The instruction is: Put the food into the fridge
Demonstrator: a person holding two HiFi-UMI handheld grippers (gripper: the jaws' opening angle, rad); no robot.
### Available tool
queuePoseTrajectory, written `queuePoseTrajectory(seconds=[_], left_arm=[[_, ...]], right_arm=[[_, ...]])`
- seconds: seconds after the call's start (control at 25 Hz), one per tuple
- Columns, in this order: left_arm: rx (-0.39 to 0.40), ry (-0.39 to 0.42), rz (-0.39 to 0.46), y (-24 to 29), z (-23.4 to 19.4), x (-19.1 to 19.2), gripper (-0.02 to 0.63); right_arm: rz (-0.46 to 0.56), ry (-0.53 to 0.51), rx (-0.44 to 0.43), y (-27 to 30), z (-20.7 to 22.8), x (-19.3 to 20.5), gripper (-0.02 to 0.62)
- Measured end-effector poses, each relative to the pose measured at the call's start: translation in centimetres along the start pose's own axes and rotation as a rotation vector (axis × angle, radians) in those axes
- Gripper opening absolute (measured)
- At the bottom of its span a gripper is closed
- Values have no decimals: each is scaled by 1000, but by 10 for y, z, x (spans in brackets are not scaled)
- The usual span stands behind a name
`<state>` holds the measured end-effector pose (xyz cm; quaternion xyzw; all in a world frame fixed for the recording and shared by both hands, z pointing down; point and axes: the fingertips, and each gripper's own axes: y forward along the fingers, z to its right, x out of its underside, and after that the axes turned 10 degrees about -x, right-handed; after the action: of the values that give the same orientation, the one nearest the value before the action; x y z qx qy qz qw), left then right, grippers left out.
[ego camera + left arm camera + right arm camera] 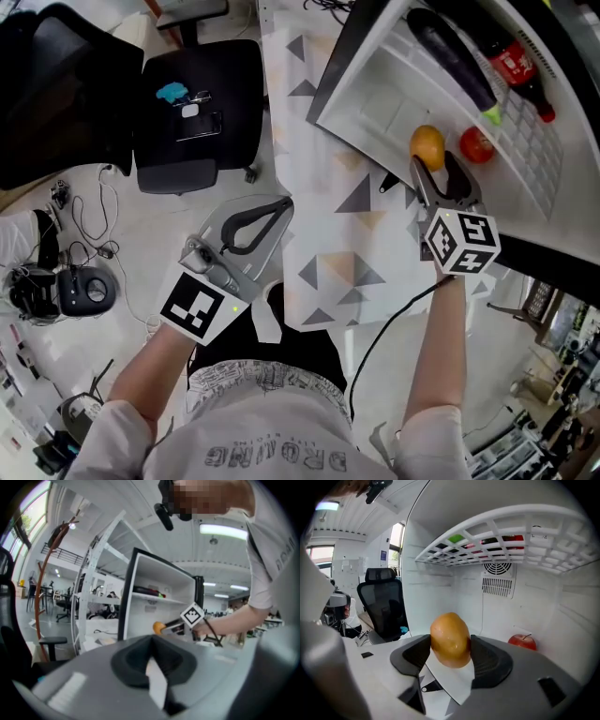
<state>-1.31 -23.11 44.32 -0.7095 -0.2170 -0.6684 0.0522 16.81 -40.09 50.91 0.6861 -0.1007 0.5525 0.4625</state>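
— So, what could go wrong from here?
— Start with the fridge. I'm only at its mouth, with the counter just outside, so anything let go now would, I reckon, roll back out. The wire shelf sits close overhead, and if I lift too high going in I'd knock it.
— And your jaws?
— My right gripper is clenched on the orange fruit, with the pads on its two sides only. My left gripper hangs near the counter's edge, jaws together on nothing.
— How does the fruit look?
— Egg-shaped, smooth and glossy, orange-yellow, rising above the pads. With that sheen I think it could squirt out under an uneven squeeze. It's held off the fridge floor, below the shelf.
— Anything smaller?
— A red apple rests further in on the right, apart from the fruit. If the fruit rolled, it could bump it.
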Motion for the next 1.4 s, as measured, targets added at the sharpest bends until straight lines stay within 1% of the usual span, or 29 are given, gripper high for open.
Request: queuePoseTrajectory(seconds=[0.56,0.68,0.92,1.24,1.4], left_arm=[[-23,-15,-25,2,-7,18,8],[-28,-18,-30,2,-10,21,8],[-32,-23,-40,4,-12,27,8],[-33,-29,-41,9,-14,28,8],[-32,-26,-39,11,-14,26,8]], right_arm=[[-124,-141,48,32,23,27,264],[-136,-178,61,35,23,28,264],[-175,-292,93,43,25,27,264],[-210,-368,109,50,24,29,264],[-235,-427,123,52,21,31,264]])
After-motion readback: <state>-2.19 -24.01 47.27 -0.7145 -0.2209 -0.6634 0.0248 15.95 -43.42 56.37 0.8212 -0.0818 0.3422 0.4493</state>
